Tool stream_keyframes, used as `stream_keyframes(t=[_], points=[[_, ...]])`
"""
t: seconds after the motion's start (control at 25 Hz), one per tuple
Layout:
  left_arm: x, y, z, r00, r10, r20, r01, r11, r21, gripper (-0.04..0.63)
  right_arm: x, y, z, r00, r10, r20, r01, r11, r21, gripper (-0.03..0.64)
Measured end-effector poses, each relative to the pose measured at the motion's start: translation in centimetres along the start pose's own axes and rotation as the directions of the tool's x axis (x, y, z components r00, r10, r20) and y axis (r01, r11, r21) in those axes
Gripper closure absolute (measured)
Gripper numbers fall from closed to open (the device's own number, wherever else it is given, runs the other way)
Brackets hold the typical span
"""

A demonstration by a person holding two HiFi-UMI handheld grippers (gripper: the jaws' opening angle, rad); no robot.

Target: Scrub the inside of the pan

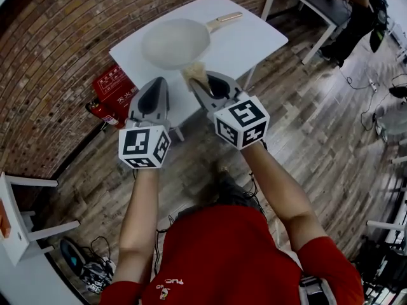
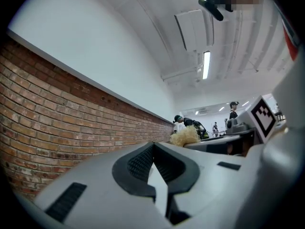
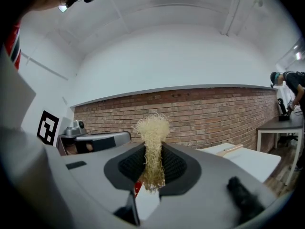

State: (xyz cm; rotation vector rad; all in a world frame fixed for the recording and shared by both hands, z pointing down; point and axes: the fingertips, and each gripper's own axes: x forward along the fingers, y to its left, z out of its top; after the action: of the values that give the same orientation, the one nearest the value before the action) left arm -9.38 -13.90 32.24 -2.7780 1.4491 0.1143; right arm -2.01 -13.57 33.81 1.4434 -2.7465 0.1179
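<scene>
Clamping one fibrous scrubber (image 3: 152, 125), right gripper (image 3: 153, 151); left gripper (image 2: 153, 146) closed, empty; only head view shows the one pan (image 1: 175, 42).

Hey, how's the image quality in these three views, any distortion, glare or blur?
Head view: strong fisheye bends the brick wall, and the pan looks pale and washed out on the white table. Left gripper view: dark vignetted corners and a glaring ceiling light. Right gripper view: the wall bows, yet the scrubber in the right gripper is sharp.
</scene>
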Motion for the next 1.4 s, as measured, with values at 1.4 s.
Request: stream_keyframes(t=[1.4], points=[[19.9,8.4,-3.3,0.97,0.239,-0.048,-0.237,0.971,0.039,0.581,15.9,-16.5,0.5,0.975,0.217,-0.048,-0.217,0.976,-0.002,0.529]])
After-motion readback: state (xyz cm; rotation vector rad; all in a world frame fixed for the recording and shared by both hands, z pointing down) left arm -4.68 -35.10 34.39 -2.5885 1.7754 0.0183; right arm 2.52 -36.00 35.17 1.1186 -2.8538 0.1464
